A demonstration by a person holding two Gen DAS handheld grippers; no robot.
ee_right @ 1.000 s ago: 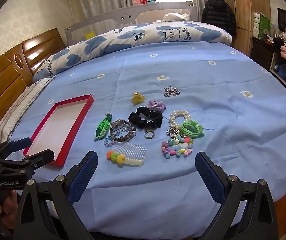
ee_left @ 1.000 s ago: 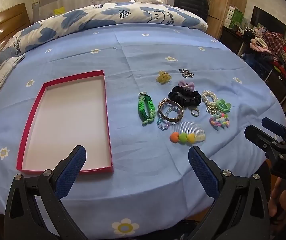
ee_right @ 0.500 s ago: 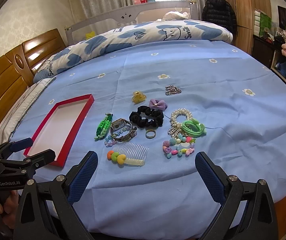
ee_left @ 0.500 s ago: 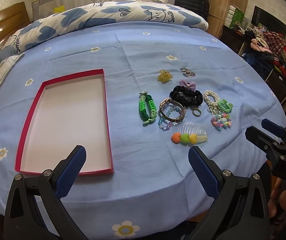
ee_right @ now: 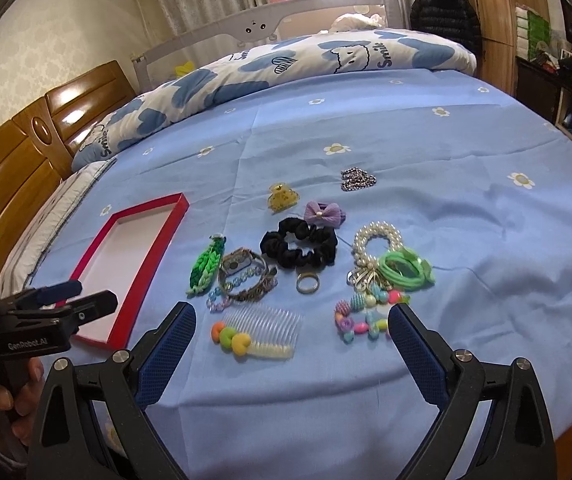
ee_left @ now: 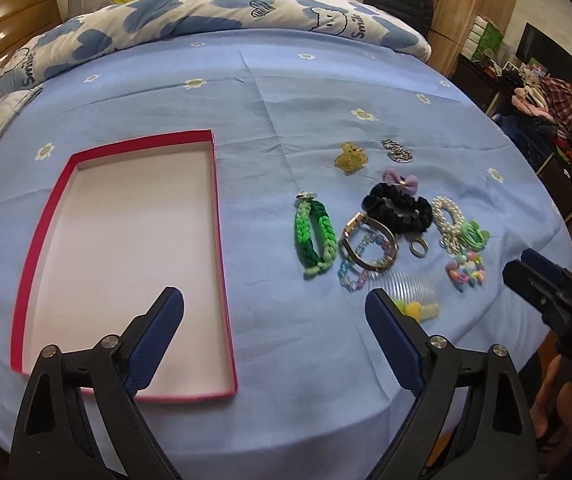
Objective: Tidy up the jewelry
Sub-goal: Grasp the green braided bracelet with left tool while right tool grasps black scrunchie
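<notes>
Above bed edge | left gripper [ee_left: 274,312] tilted down, jaws apart, just narrowing, nothing between | right gripper [ee_right: 291,326] jaws apart

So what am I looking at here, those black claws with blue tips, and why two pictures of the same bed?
Those are hand-held pincers, one in each of a person's hands, each carrying a camera that looks along its own fingers. One picture comes from the left gripper, the other from the right gripper. Both stand open and hold nothing; the left one's jaws have just been closing a little. On the blue bedsheet lie an empty red tray and a cluster of accessories, among them a green braided bracelet, a black scrunchie, a ring and a hair comb.
</notes>
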